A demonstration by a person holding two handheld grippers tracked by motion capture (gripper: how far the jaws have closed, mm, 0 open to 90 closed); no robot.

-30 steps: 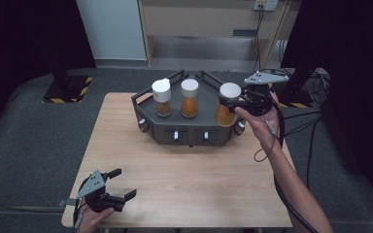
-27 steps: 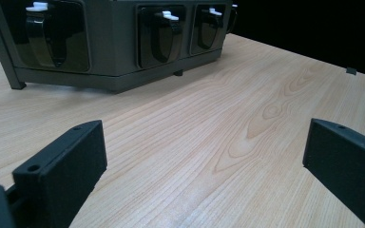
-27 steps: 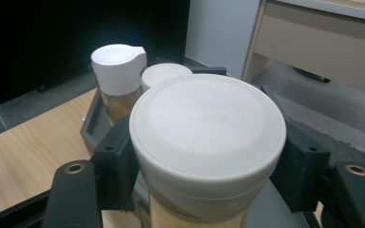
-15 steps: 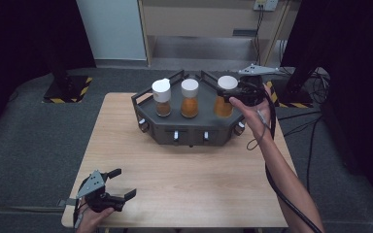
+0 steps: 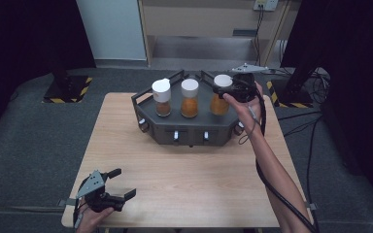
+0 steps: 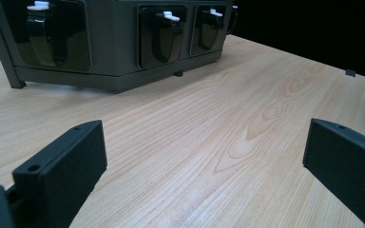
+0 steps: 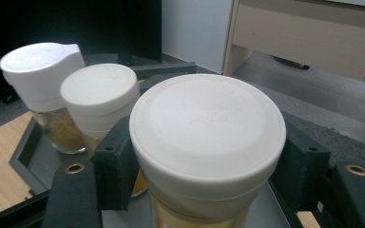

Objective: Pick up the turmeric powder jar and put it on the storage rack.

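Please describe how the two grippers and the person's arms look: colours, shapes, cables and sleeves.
The left gripper and the right gripper are black, each with two flat, blocky jaws and a grey three-cornered plate on top. A thin black cable trails along the right forearm. The forearm is bare, with no sleeve in view.

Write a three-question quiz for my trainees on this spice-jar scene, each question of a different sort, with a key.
1. True or false: the right hand-held gripper has its jaws on either side of the right jar.
2. How many white-lidded jars stand on the dark tray?
3. Multiple choice: the left hand-held gripper is A) open, low over the near left corner of the wooden table; B) shut on the left jar; C) resting on the tray.

Key
1. True; the jaws flank it just under the lid.
2. Three: the left jar, the middle jar and the right jar.
3. A.
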